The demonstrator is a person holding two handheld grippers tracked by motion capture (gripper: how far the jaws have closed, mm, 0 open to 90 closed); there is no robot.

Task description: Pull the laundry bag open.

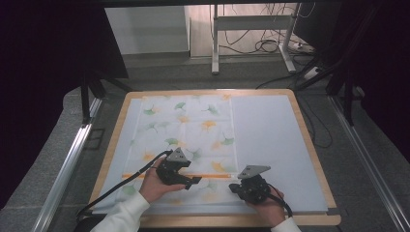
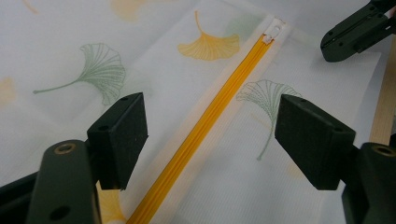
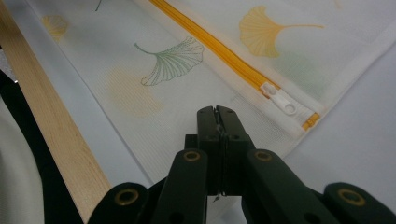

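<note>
The work in hand looks like the zipper of a flat mesh laundry bag [image 1: 183, 140], printed with green and orange ginkgo leaves, which lies spread over the left and middle of the bench [image 1: 309, 140], its near edge close to the person; by my reading almost nothing of the job is done yet. The orange zipper [image 2: 201, 130] runs along the bag's near side and appears fully closed, its white slider [image 3: 280, 100] parked at the right-hand end, near the bag's corner; if the aim is to open it, the whole run is left, and the pull has yet to be taken.

The left tool [image 2: 210, 140] hangs over the zipper line with its jaws wide apart, one either side of the orange strip, holding nothing; whether the pads touch the cloth I cannot tell. The right tool [image 3: 217, 114] has its jaws pressed together on nothing that I can see, its tip just short of the slider and seemingly resting on or just above the bag's mesh.

The bench is a pale wooden board with a white sheet [image 1: 266, 140] laid over most of it; the bag rests on that sheet. Beyond lies grey floor [image 1: 159, 72]; a white metal frame [image 1: 251, 29] stands at the back with loose cables [image 1: 266, 43] around its feet; dark curtains close off both sides.
</note>
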